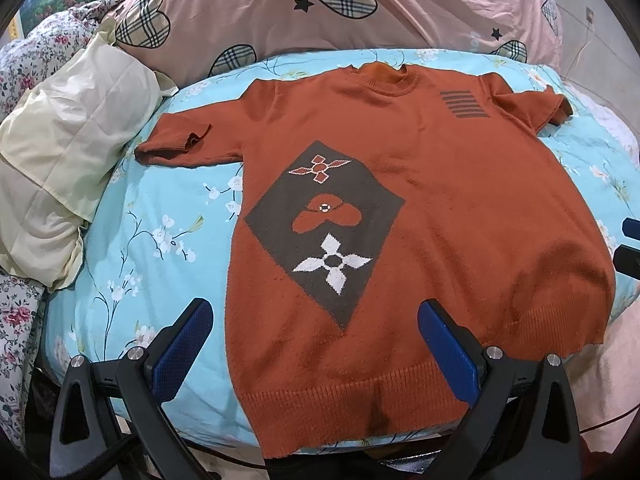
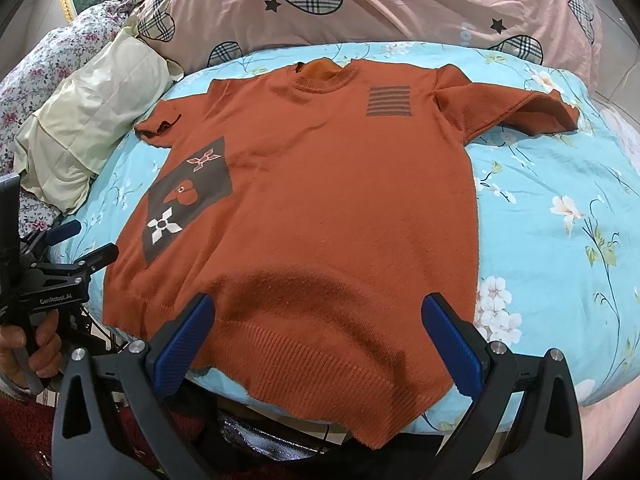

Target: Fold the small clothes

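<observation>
At the left edge of the bed, a cream quilted pillow [image 1: 60, 168] slumps against a floral duvet. The left gripper [image 1: 316, 344] hangs over the near edge with its blue ribbed pads [image 1: 182, 354] spread wide, grasping nothing, astride the sweater's left hem corner. The rust-orange short-sleeved knit sweater [image 1: 440, 208] lies face up and flat on the light-blue floral bedsheet [image 1: 132, 240], collar toward the far edge, sleeves out, probably smoothed for a first fold. Its grey diamond patch [image 1: 324, 224] carries knitted flower shapes; the hem is ribbed. The right gripper [image 2: 320, 340] is likewise released, its jaws straddling the hem's right half. Beyond lies a pink duvet with plaid hearts [image 2: 400, 4].
</observation>
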Available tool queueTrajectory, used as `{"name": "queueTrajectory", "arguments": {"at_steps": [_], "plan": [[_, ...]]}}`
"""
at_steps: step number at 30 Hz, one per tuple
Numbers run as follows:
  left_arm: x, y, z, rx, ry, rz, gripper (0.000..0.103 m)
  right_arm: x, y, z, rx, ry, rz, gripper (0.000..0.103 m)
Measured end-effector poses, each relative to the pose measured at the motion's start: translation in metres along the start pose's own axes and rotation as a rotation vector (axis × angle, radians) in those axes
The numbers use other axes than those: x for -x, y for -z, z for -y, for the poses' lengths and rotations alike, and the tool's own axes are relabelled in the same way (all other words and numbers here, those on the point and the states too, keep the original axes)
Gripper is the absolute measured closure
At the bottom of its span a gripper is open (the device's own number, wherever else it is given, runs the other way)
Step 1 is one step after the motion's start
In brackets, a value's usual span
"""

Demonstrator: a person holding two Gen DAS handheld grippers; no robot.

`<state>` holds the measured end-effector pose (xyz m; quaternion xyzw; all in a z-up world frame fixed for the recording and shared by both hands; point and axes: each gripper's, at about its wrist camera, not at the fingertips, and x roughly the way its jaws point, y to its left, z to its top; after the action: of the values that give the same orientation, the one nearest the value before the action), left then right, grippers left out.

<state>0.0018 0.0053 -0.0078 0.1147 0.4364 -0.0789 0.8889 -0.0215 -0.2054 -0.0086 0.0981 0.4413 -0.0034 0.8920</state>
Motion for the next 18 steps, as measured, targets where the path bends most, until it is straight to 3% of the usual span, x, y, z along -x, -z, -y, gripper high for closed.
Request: {"name": "queueTrajectory", "arguments": {"at_steps": [18], "plan": [[-0.005,-0.004,0.006,0.004,0.013,-0.005,0.0,-0.002,-0.004,0.011,-0.021,-0.002,0.006,0.0]]}}
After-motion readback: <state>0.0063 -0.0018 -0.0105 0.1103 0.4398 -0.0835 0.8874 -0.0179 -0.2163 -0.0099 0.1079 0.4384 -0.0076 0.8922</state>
